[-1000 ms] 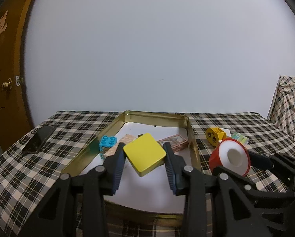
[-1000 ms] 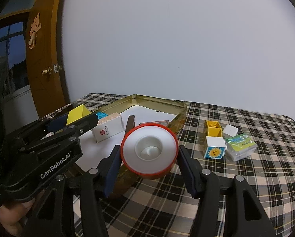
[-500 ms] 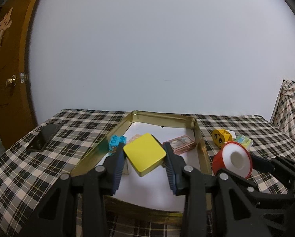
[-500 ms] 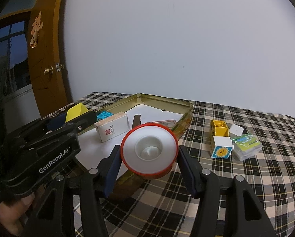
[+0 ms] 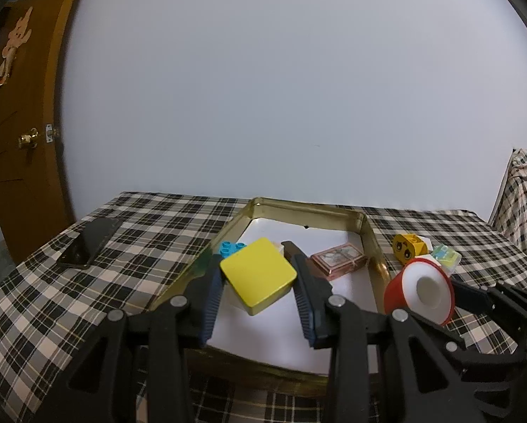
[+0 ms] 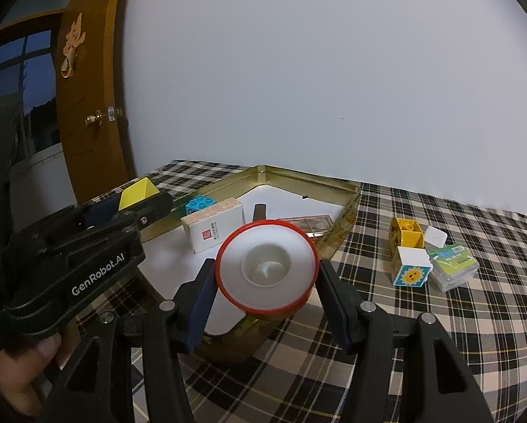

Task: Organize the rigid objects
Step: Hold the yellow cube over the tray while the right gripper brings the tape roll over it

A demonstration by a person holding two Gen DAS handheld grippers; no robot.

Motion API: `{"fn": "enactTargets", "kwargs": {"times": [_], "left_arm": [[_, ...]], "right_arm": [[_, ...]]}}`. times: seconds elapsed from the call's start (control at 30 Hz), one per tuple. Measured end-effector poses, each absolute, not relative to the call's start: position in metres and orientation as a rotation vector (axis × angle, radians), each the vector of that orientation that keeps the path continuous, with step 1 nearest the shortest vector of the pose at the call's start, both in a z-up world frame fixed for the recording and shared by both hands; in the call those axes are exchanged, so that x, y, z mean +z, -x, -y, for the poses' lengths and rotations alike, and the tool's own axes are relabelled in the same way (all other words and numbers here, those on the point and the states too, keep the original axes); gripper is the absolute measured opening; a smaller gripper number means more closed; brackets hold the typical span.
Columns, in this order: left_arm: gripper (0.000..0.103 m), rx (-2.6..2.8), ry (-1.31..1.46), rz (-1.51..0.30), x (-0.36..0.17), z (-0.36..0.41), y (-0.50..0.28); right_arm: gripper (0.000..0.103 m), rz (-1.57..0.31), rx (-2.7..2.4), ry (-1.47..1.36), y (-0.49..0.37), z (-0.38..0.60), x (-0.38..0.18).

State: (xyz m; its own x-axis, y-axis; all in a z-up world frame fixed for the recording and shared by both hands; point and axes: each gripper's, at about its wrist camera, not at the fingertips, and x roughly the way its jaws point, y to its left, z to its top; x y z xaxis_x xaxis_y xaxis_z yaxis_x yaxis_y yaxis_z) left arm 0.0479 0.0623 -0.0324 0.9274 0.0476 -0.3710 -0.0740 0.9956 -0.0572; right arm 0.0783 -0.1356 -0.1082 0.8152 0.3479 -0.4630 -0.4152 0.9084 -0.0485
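Pinching a yellow tin point(image 5: 258, 275) between its blue pads, the left gripper point(image 5: 258, 296) hung over the gold tray point(image 5: 309, 209) on the checked bench point(image 5: 140, 225). The right gripper point(image 6: 267, 296) clamped a red-rimmed white spool point(image 6: 267, 269) above the tray's near right corner. Inside the tray lay a blue brick point(image 6: 200, 204), a white box point(image 6: 214, 227) and what looked like a pink card pack point(image 5: 337, 259). A yellow brick point(image 6: 406, 234), sun cube point(image 6: 413, 271) and clear case point(image 6: 454, 261) sat outside it, right.
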Motion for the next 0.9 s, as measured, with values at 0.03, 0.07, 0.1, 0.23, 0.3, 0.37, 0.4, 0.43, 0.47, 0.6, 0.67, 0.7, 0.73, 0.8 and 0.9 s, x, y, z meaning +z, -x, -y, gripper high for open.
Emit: {"fn": "enactTargets", "kwargs": {"times": [0.03,0.07,0.1,0.23,0.3,0.37,0.4,0.43,0.47,0.6,0.67,0.7,0.73,0.8,0.9], "left_arm": [[0.038,0.065,0.072,-0.379,-0.032,-0.064,-0.048],[0.038,0.067,0.074,-0.38,-0.033,-0.065,-0.048],[0.038,0.069,0.075,-0.381,-0.033,-0.066,-0.047],[0.038,0.074,0.074,-0.384,-0.033,-0.069,-0.048],[0.038,0.075,0.073,-0.387,-0.033,-0.07,-0.049],[0.038,0.076,0.072,-0.388,-0.033,-0.07,-0.049],[0.038,0.076,0.072,-0.389,-0.033,-0.07,-0.049],[0.038,0.077,0.072,-0.39,-0.033,-0.071,-0.05],[0.038,0.077,0.072,-0.393,-0.033,-0.071,-0.05],[0.038,0.072,0.072,-0.409,-0.035,-0.074,-0.054],[0.038,0.069,0.061,-0.414,-0.035,-0.073,-0.055],[0.038,0.068,0.055,-0.416,-0.036,-0.073,-0.057],[0.038,0.067,0.047,-0.421,-0.036,-0.073,-0.058],[0.038,0.066,0.037,-0.429,-0.037,-0.073,-0.062],[0.038,0.055,0.039,-0.448,-0.038,-0.076,-0.066]], "right_arm": [[0.059,-0.465,0.411,0.153,-0.078,0.134,-0.108],[0.059,-0.464,0.415,0.157,-0.078,0.132,-0.109],[0.059,-0.465,0.417,0.158,-0.078,0.131,-0.109],[0.059,-0.467,0.434,0.163,-0.077,0.126,-0.109],[0.059,-0.473,0.439,0.162,-0.079,0.125,-0.11],[0.059,-0.475,0.441,0.158,-0.079,0.126,-0.11],[0.059,-0.475,0.442,0.158,-0.079,0.126,-0.109],[0.059,-0.475,0.443,0.16,-0.079,0.126,-0.11],[0.059,-0.473,0.445,0.164,-0.079,0.125,-0.11],[0.059,-0.478,0.454,0.165,-0.079,0.124,-0.11],[0.059,-0.484,0.459,0.161,-0.081,0.124,-0.111],[0.059,-0.487,0.462,0.16,-0.081,0.124,-0.111],[0.059,-0.49,0.467,0.158,-0.082,0.124,-0.111],[0.059,-0.501,0.481,0.148,-0.084,0.124,-0.112],[0.059,-0.515,0.494,0.129,-0.086,0.126,-0.113]]}}
